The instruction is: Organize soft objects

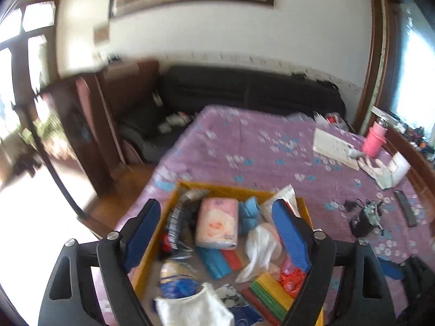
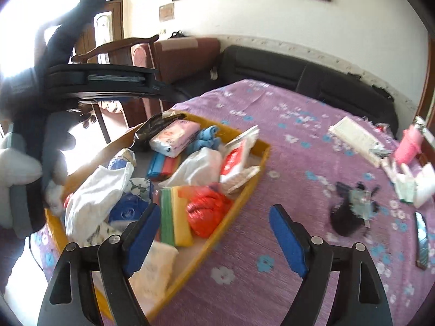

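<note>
Yellow tray (image 2: 252,187) on bedspread, heaped with soft items.

No writing can be read in either view; blur and lens distortion smear every mark. The pink tissue pack (image 1: 217,222) in the yellow tray (image 1: 233,188) bears small purple marks near its top edge and a printed patch at its lower corner, both illegible. The red-and-white bag (image 2: 233,160) shows white marks on its red panel, too smeared to read. The blue bag (image 2: 126,213) carries a pale round emblem, indistinct.
</note>
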### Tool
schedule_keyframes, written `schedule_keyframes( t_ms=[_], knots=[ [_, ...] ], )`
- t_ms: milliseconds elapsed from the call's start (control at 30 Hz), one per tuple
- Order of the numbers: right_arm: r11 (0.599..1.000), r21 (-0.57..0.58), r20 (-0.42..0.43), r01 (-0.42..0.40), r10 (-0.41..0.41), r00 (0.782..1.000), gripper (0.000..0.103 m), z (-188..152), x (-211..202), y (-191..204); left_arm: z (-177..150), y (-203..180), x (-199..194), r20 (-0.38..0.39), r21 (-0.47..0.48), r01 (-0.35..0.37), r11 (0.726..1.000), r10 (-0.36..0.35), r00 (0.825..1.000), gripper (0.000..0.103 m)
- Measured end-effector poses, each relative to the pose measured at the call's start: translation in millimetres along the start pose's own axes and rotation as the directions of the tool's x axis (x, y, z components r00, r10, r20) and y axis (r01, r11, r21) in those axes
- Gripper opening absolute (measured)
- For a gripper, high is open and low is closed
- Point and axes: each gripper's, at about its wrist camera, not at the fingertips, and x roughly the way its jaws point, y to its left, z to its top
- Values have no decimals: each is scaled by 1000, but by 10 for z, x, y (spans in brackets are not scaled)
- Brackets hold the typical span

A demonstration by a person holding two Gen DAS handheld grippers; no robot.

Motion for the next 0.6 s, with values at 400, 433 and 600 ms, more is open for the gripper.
schedule_keyframes(
  t_ms=[400,433,600],
  knots=[
    [976,218,38,12,-21,999,92,-533,-525,-472,-299,57,-1787,401,-152,-114,982,166,901,103],
    [971,238,38,1,-11,999,92,-590,-560,-481,-343,112,-1703,313,-187,-68,980,125,942,103],
    [960,280,1,-15,16,1000,92,-853,-598,-402,-799,177,-1096,-15,-330,27,944,-34,999,103]
  ],
)
